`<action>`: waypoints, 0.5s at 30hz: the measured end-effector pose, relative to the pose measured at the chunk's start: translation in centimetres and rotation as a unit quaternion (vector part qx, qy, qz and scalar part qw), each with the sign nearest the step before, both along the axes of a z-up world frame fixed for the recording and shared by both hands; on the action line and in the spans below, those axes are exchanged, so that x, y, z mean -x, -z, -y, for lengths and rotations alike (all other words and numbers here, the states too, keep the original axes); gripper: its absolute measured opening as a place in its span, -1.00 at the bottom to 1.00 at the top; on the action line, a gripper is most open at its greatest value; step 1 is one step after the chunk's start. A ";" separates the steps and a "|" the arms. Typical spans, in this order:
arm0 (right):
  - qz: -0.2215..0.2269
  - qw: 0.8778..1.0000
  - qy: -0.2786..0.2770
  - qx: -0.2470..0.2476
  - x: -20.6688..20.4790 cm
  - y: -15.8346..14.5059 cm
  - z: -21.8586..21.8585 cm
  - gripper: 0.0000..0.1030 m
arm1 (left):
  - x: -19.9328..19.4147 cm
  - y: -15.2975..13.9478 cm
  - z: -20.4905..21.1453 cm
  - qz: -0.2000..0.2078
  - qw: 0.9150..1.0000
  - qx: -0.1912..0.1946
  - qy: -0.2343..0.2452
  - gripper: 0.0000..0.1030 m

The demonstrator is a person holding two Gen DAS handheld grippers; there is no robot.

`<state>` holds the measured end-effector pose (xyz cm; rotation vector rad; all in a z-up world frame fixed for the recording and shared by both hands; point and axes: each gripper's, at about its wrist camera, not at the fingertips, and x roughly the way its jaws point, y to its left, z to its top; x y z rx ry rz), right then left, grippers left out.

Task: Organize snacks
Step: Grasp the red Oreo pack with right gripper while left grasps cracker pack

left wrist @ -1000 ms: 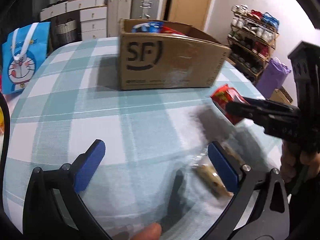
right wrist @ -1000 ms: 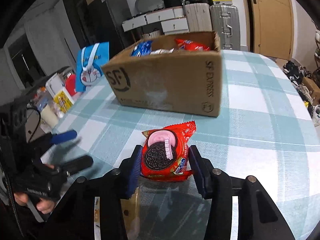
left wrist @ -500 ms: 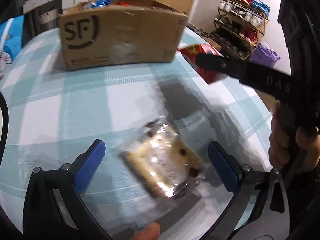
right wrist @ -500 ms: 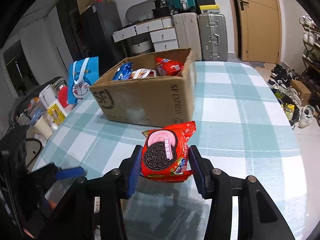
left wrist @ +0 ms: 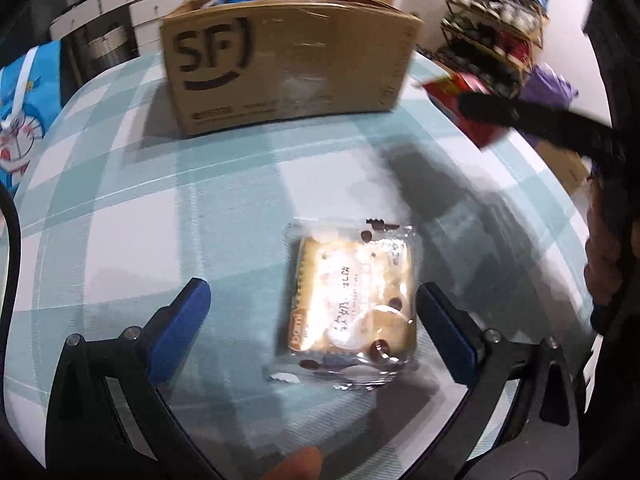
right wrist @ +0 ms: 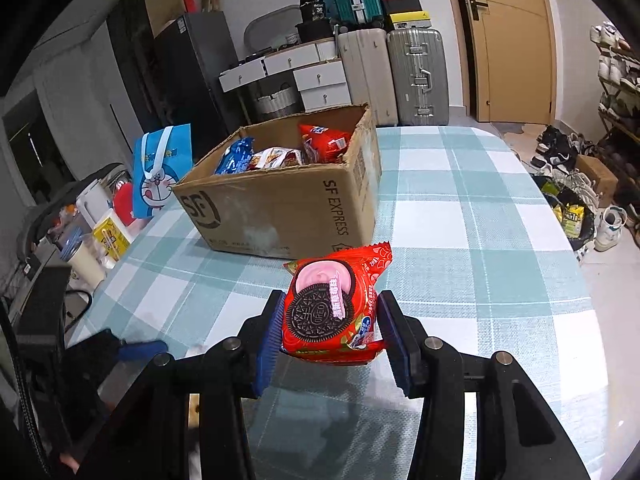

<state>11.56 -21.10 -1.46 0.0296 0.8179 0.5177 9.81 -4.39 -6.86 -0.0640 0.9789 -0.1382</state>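
Observation:
My right gripper (right wrist: 328,332) is shut on a red Oreo packet (right wrist: 334,312) and holds it above the table, in front of the SF cardboard box (right wrist: 288,208). The box holds several snack packets (right wrist: 280,152). My left gripper (left wrist: 312,320) is open over a clear-wrapped biscuit packet (left wrist: 352,300) that lies flat on the table, close to the right blue pad (left wrist: 444,332). In the left wrist view the box (left wrist: 288,68) stands at the back and the right gripper with the red packet (left wrist: 460,92) is at the upper right.
The table has a teal and white checked cloth (right wrist: 480,240). A blue Doraemon bag (right wrist: 160,172) stands left of the box. Cups and small containers (right wrist: 92,240) sit at the table's left edge. Suitcases, drawers and a shoe rack stand beyond the table.
My left gripper has moved over the biscuit packet, which now lies between its open pads. My right gripper has risen with the Oreo packet, showing more of the box's inside.

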 end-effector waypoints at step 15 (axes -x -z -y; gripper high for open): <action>-0.012 1.000 -0.013 0.002 0.0 0.9 -1.0 -0.08 | 1.6 -0.5 1.4 0.021 0.998 -0.035 0.055 0.27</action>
